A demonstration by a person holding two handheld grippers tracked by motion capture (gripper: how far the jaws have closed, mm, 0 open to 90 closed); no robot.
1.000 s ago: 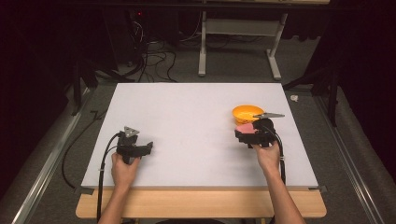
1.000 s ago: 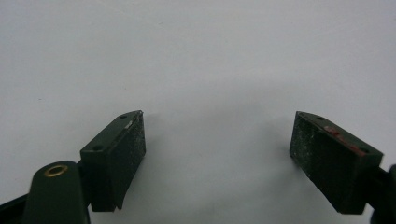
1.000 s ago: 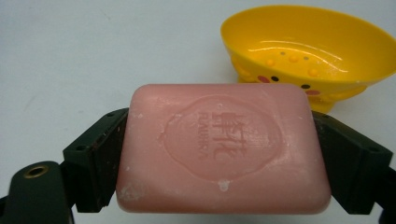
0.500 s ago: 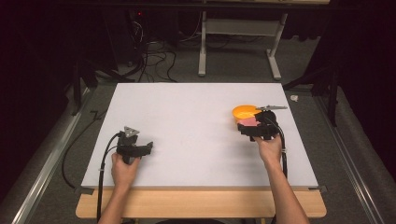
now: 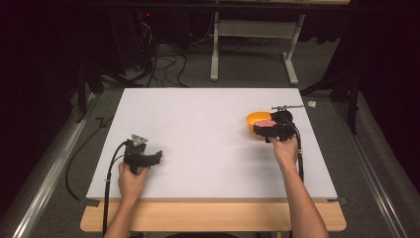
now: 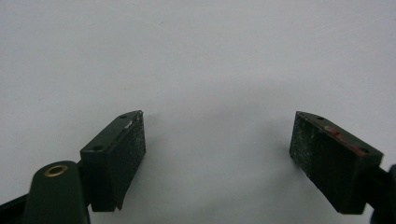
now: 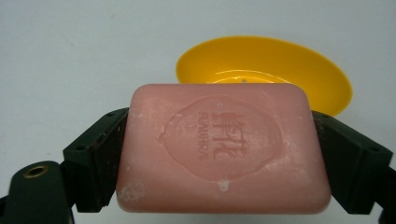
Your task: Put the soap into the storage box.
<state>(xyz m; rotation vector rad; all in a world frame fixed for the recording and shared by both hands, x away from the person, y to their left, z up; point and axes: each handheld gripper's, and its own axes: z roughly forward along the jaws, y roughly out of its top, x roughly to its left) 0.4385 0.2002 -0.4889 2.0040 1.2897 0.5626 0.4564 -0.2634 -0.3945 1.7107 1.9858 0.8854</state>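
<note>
A pink bar of soap (image 7: 219, 147) with a stamped oval mark is clamped between the two black jaws of my right gripper (image 7: 219, 154). Just beyond it lies a shallow yellow dish (image 7: 266, 70), tilted and with nothing in it. From the high view, the right gripper (image 5: 265, 128) holds the soap (image 5: 267, 122) at the near edge of the dish (image 5: 256, 119), at the table's right. My left gripper (image 5: 157, 157) rests low at the front left, jaws wide apart with bare white table between its fingers (image 6: 116, 154).
The white tabletop (image 5: 198, 129) stretches between the two hands. A thin metal tool (image 5: 287, 107) lies just behind the dish near the right edge. Cables trail from both grippers off the front. Dark floor, cables and a stand leg lie past the far edge.
My right gripper has carried the soap forward and slightly left, up to the yellow dish. The left hand has stayed in place.
</note>
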